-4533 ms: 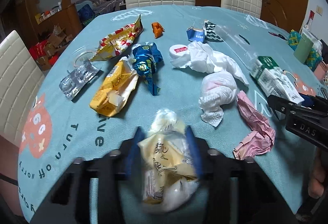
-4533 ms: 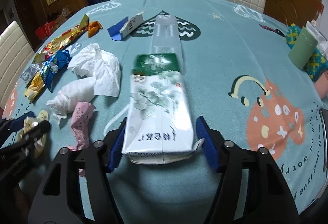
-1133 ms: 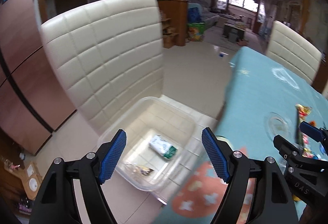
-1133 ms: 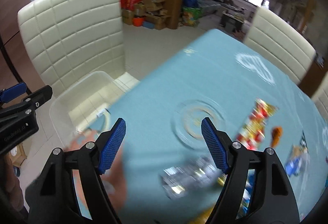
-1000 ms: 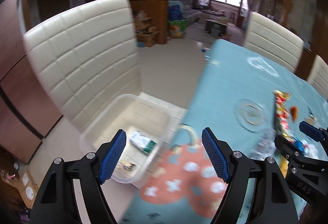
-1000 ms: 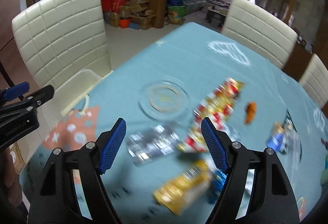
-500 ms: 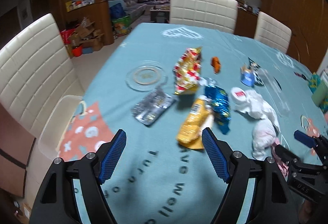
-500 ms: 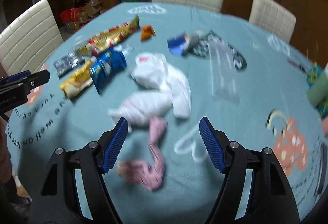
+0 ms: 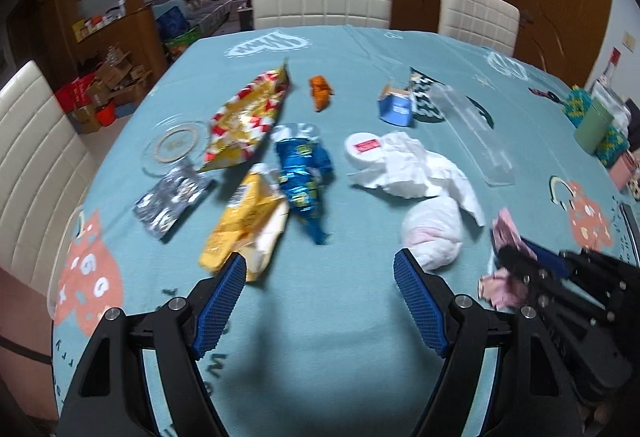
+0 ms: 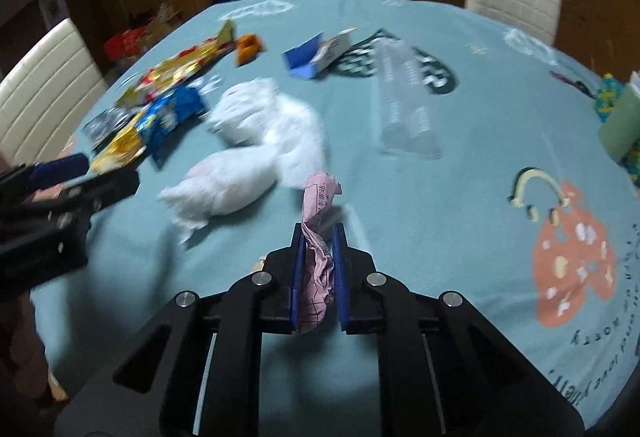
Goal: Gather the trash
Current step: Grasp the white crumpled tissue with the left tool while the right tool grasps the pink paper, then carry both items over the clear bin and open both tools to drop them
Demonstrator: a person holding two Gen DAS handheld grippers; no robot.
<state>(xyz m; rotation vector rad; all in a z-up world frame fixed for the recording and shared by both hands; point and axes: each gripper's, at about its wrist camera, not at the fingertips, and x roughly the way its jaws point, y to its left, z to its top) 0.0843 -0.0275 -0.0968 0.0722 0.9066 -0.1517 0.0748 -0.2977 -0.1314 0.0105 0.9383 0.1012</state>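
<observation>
The right gripper (image 10: 317, 237) pinches the crumpled pink paper (image 10: 316, 257) (lower centre of the teal tablecloth (image 10: 460, 197)). The left gripper (image 9: 320, 277) hovers spread wide, the white tissue wad (image 9: 434, 233) at its two o'clock.

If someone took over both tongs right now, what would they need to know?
Right tongs: shut on the pink crumpled paper, which is ready for binning.
Left tongs: open, holding nothing, over the table.
Still on the table: yellow wrapper, blue wrapper, silver packet, red-gold bag, white tissues, white wad, orange scrap, blue carton.
</observation>
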